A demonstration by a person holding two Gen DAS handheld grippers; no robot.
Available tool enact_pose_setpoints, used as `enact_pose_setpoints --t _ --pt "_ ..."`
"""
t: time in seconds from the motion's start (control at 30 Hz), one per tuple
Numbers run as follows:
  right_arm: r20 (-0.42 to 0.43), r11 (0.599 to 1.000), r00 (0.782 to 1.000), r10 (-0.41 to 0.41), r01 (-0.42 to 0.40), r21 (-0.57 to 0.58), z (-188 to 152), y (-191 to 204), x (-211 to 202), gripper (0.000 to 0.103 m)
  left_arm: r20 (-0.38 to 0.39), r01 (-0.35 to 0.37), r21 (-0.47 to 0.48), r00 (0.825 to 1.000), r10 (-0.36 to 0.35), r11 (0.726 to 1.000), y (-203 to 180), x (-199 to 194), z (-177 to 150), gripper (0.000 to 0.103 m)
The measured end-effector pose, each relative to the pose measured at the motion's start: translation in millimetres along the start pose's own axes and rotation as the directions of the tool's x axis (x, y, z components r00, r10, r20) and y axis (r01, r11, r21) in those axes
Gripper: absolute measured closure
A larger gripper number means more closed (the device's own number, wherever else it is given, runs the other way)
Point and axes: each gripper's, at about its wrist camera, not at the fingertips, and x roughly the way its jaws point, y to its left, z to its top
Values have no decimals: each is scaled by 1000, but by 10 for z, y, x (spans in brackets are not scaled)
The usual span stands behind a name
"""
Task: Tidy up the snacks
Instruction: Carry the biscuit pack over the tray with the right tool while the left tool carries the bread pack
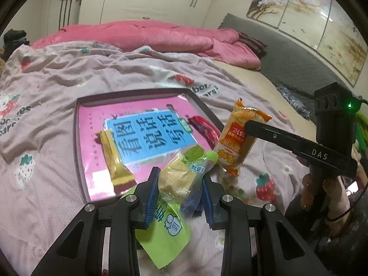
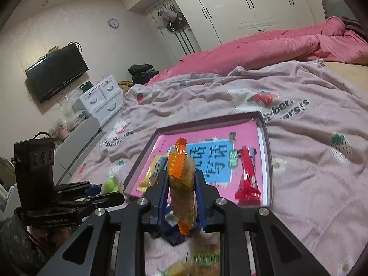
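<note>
- Left tongs (image 1: 179,191) closed narrow on a green snack packet (image 1: 177,177), pinched across the padded middle; loose film tail hanging below the pads.
- Judged light and soft, contents crushable; film slippery, so a grip on the filled middle is safer than on the crimped end.
- Right tongs (image 2: 181,197) clamped tight on an orange snack packet (image 2: 182,184), held upright, edge-on, above the bed (image 2: 310,184).
- Same packet seen from the left view (image 1: 237,142) hanging from its upper half; likely light, puffed with air, apt to swing or slide if squeezed less.
- More wrappers lying blurred on the bedspread below the right tongs; kind not discernible.
- Just beyond, shallow tray (image 1: 77,138) with pink printed bottom, on the bedspread.
- Inside: yellow bar (image 1: 116,158) at the left, red packet (image 2: 247,174) at the right; middle bare.
- Flat, slim pieces; best taken across the width.
</note>
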Motion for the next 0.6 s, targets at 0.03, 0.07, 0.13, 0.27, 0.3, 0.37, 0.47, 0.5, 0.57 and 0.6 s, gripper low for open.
enact_pose_setpoints --t 0.03,0.07,0.13,0.27,0.3,0.37,0.47,0.5,0.57,0.6 --pt "5 1000 1000 3 -3 1 25 -9 19 80 8 -4 -6 1000 4 1000 16 7 29 68" --pt "10 1000 1000 -1 1 4 52 -23 40 80 13 -5 -10 1000 5 1000 30 10 50 68" --pt "17 1000 1000 1 -1 9 90 -53 73 80 23 -15 -19 1000 16 1000 65 31 97 68" --pt "28 999 1000 -11 10 34 145 -151 145 80 31 -32 -35 999 33 999 124 99 179 68" --pt "27 999 1000 -12 11 39 151 -172 162 80 31 -36 -38 999 37 999 136 126 202 68" --pt "27 999 999 -20 19 51 160 -217 198 80 32 -51 -39 998 52 998 152 183 245 68" --pt "24 997 999 -27 26 70 158 -289 252 80 26 -67 -35 997 68 997 163 289 295 68" --pt "21 997 999 -30 28 76 154 -317 269 80 23 -73 -34 997 74 997 166 331 307 68" --pt "19 995 999 -37 35 91 145 -376 294 80 12 -75 -35 997 76 997 172 416 324 68" --pt "18 994 999 -37 35 101 143 -405 302 80 8 -78 -36 997 79 996 176 458 328 68"
